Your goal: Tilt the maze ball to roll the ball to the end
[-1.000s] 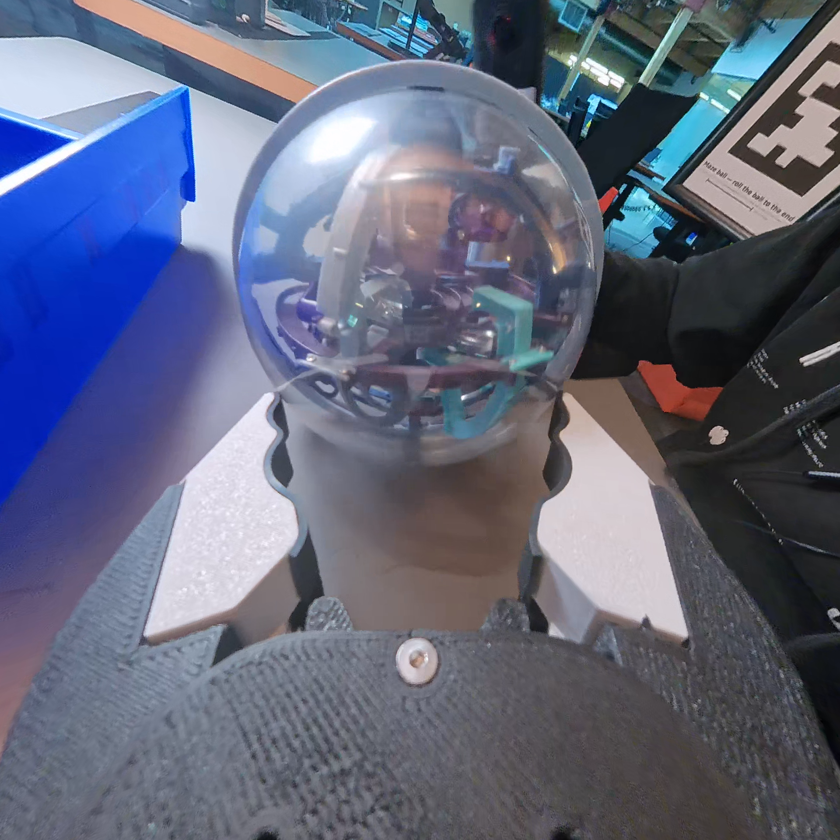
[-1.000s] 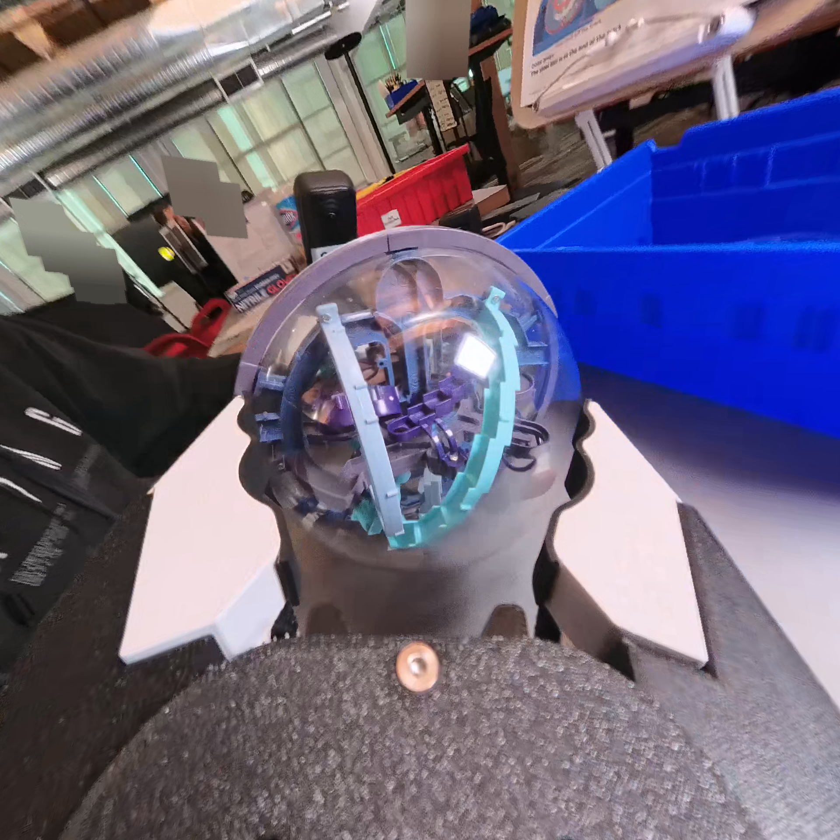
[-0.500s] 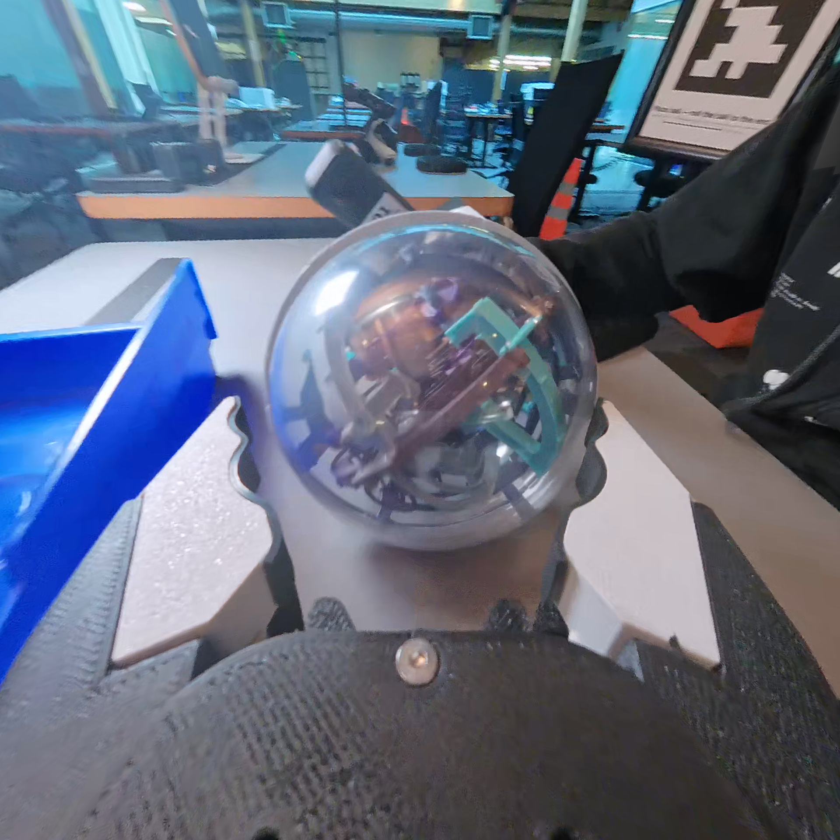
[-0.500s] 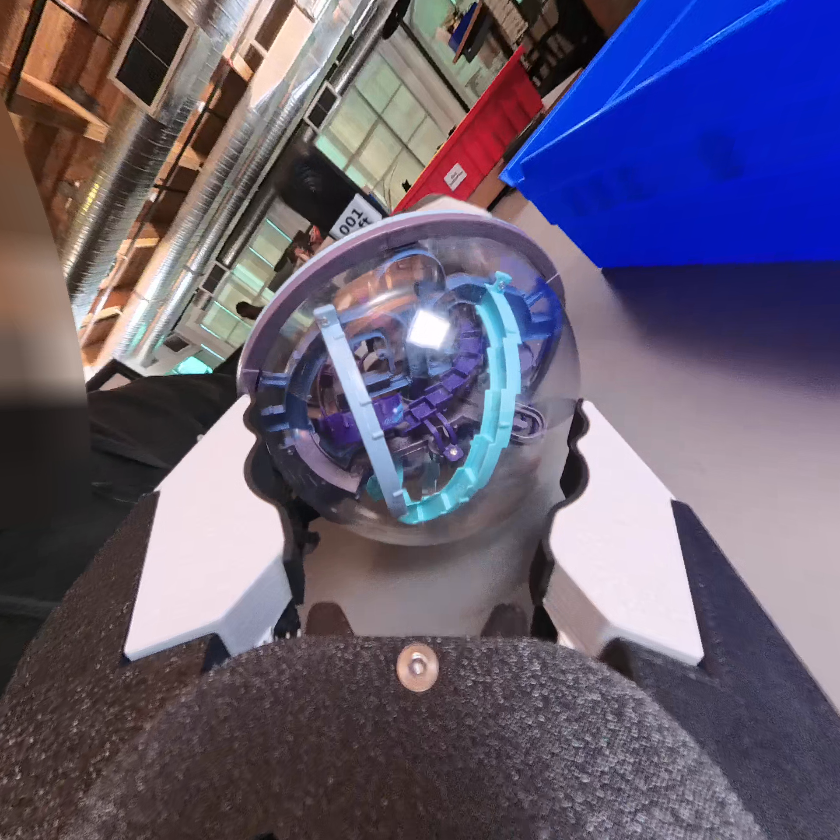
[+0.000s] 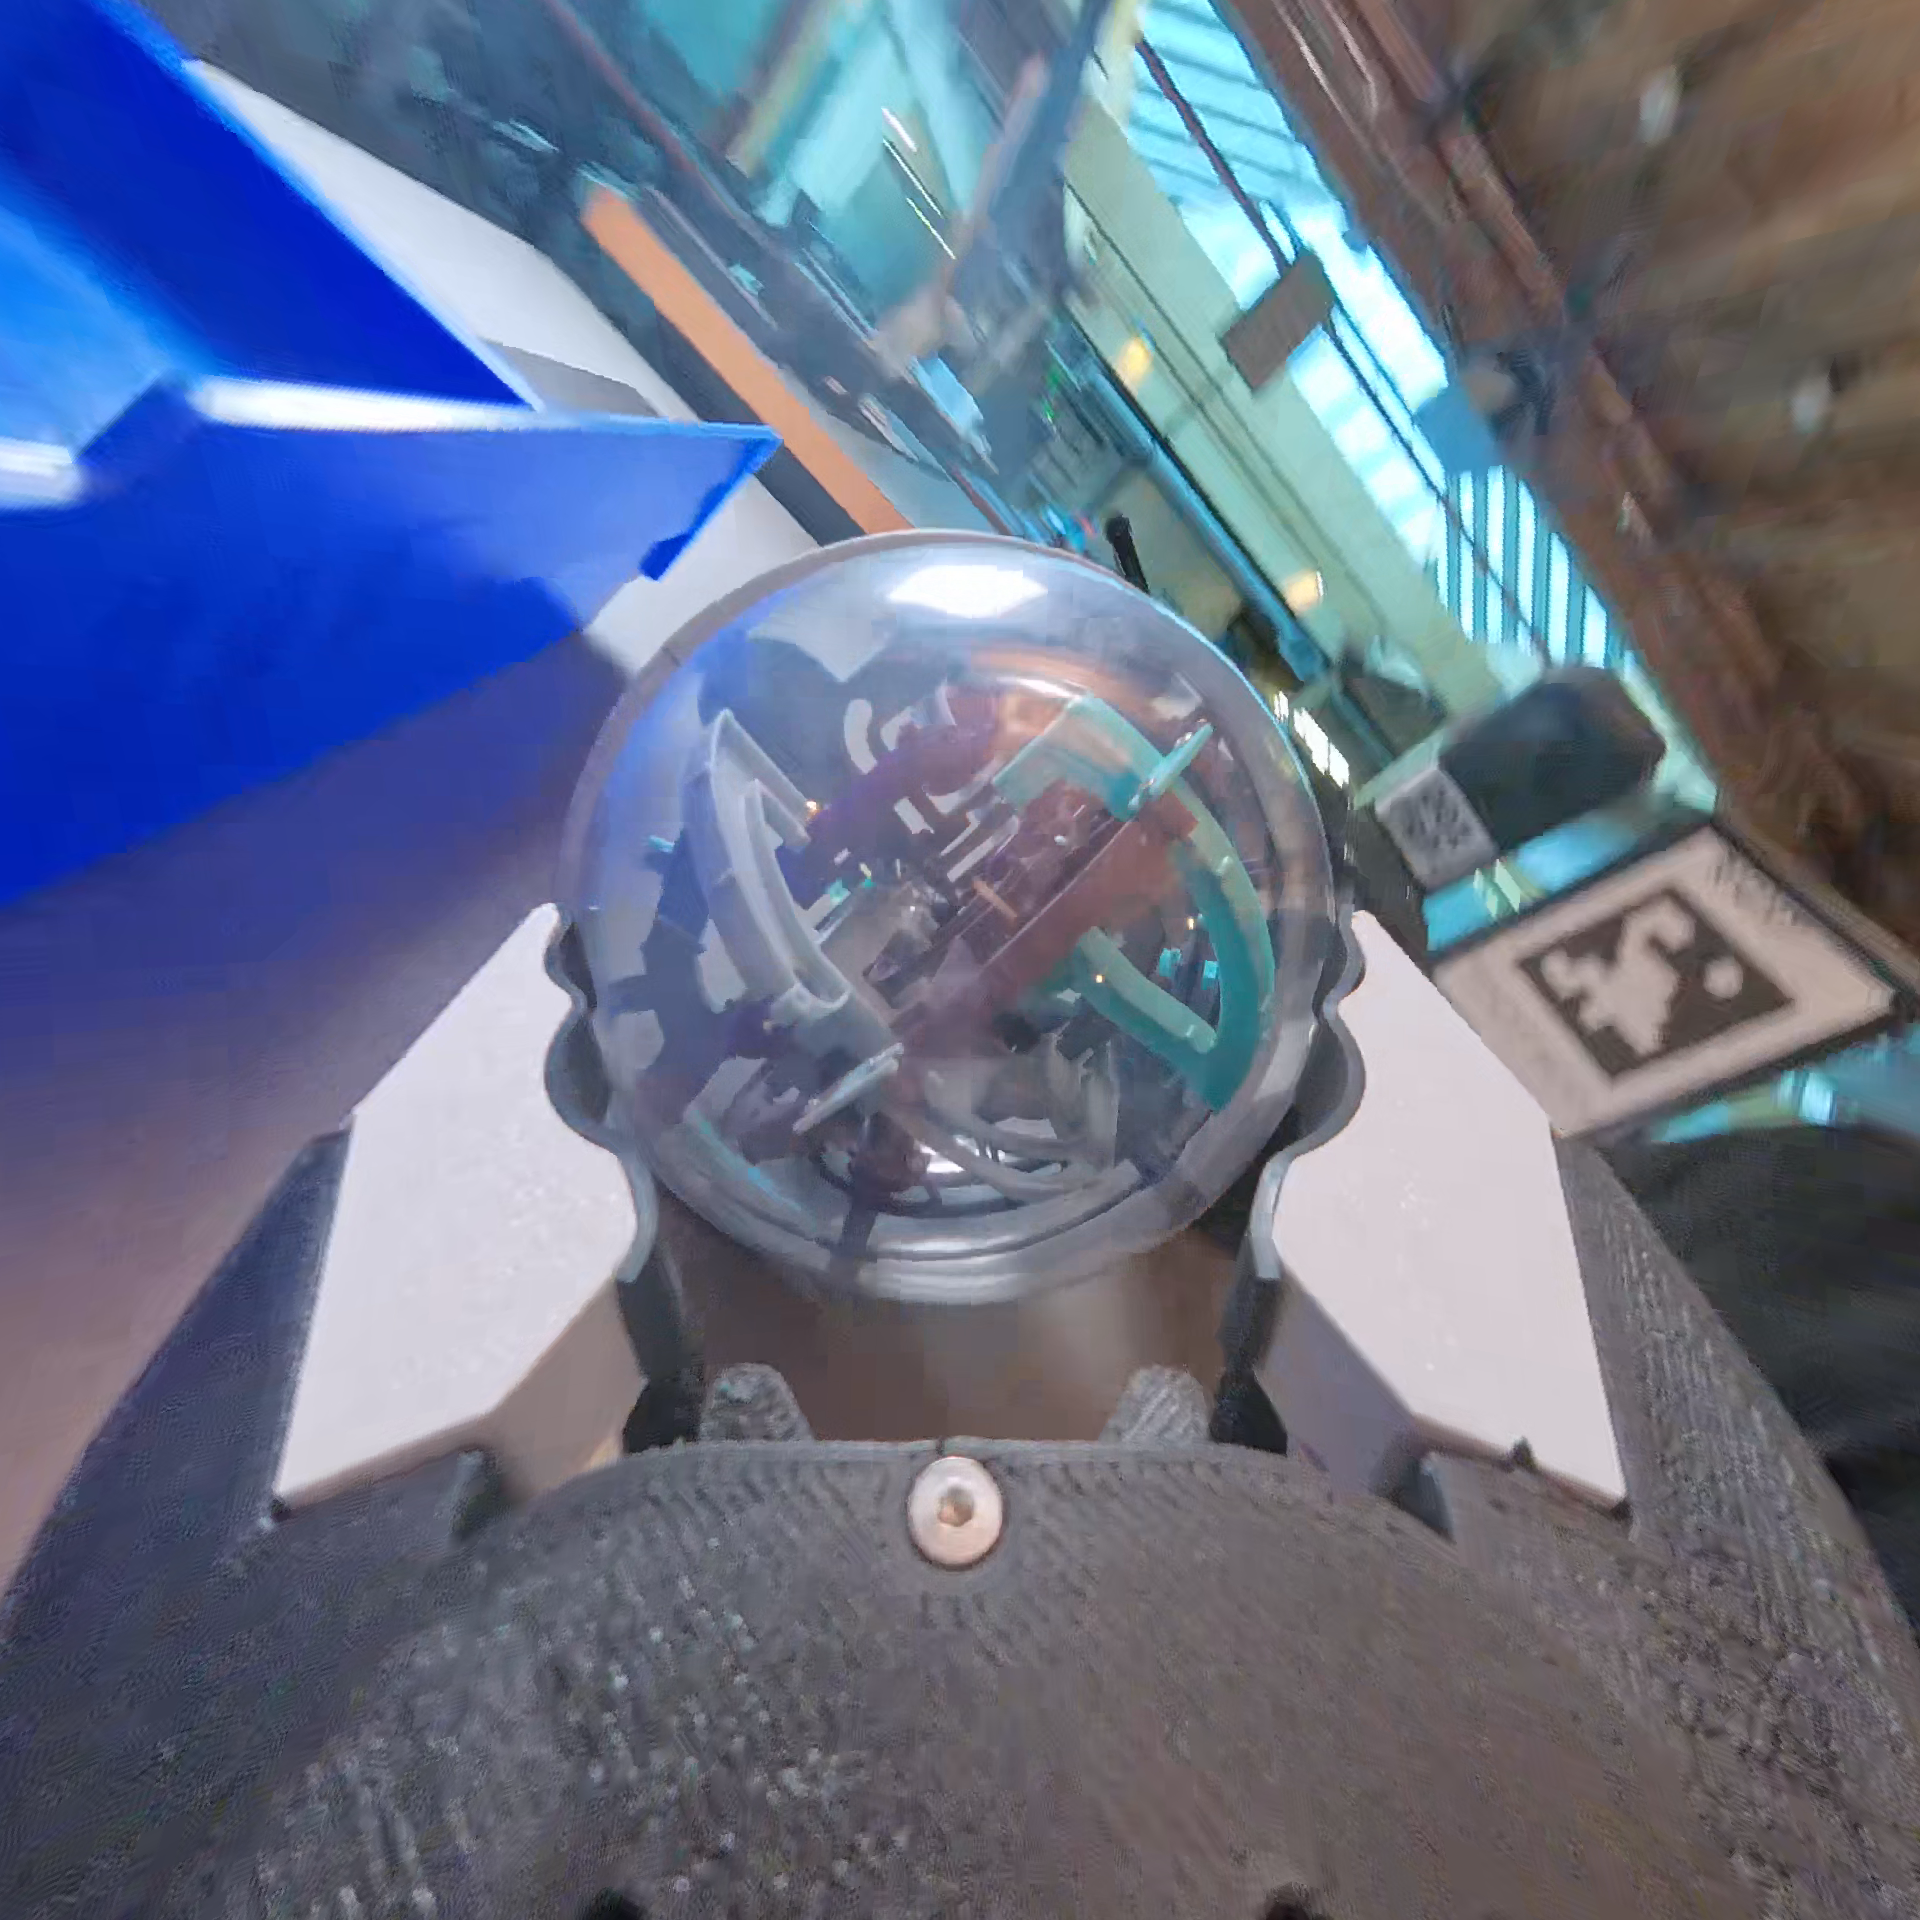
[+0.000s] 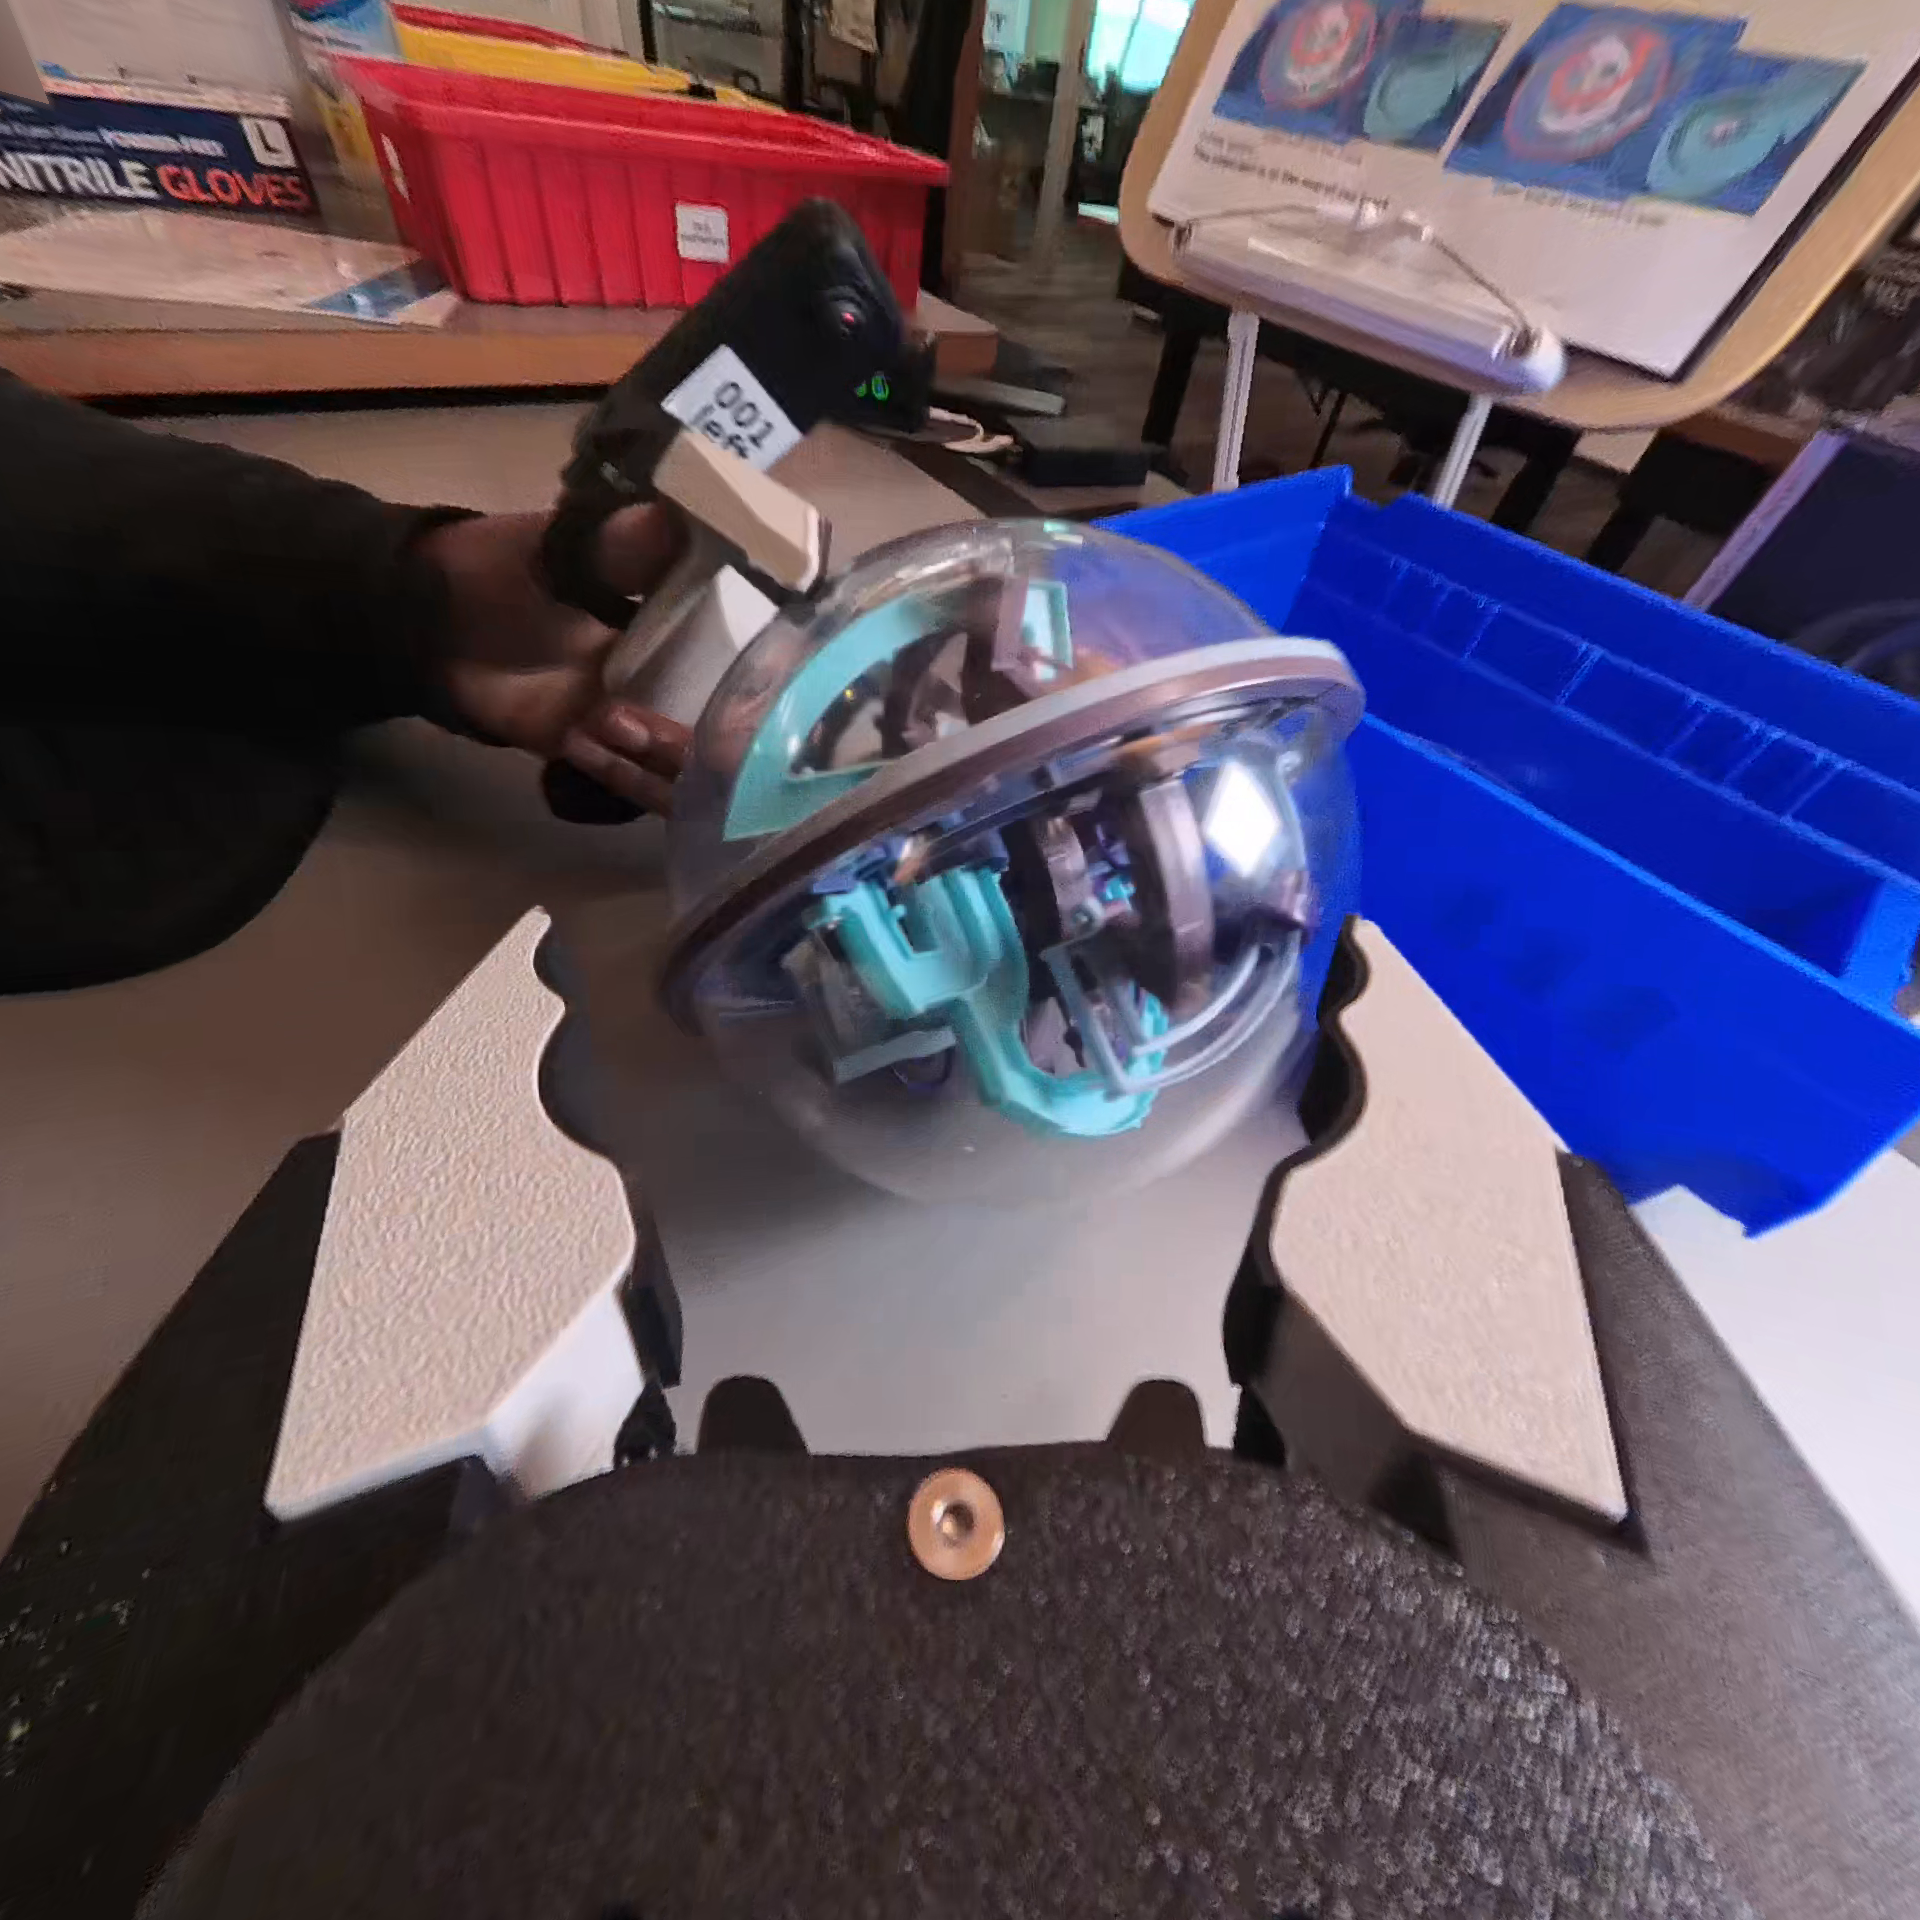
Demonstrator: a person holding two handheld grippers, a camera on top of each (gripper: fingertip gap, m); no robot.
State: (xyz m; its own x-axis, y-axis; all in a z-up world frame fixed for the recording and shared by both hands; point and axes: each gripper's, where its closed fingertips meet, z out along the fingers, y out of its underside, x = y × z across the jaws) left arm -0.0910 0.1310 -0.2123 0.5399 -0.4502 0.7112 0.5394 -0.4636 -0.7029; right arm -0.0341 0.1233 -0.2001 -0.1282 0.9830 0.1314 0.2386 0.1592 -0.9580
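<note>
Here the clear maze ball (image 5: 951, 925) sits squeezed between the two fingers of the left gripper (image 5: 951, 1023). The right gripper (image 6: 940, 1039) seems to touch the ball on one side only; its grip is unclear. A blue bin (image 6: 1621, 862) stands just beside.

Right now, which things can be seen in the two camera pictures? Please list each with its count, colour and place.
maze ball: one, clear shell with teal, purple and grey tracks, held between both grippers
bin: one, blue, on the table to the right of the ball in the right wrist view
tote: one, red, on a far table at the back
board on a stand: one, pale with printed pictures, behind the bin
marker sign: one, black and white, at the right in the left wrist view
table: one, grey, under everything
hand: one, holding the left gripper
left gripper: one, dark with white fingers, shut on the ball
right gripper: one, the same kind, shut on the ball
</note>
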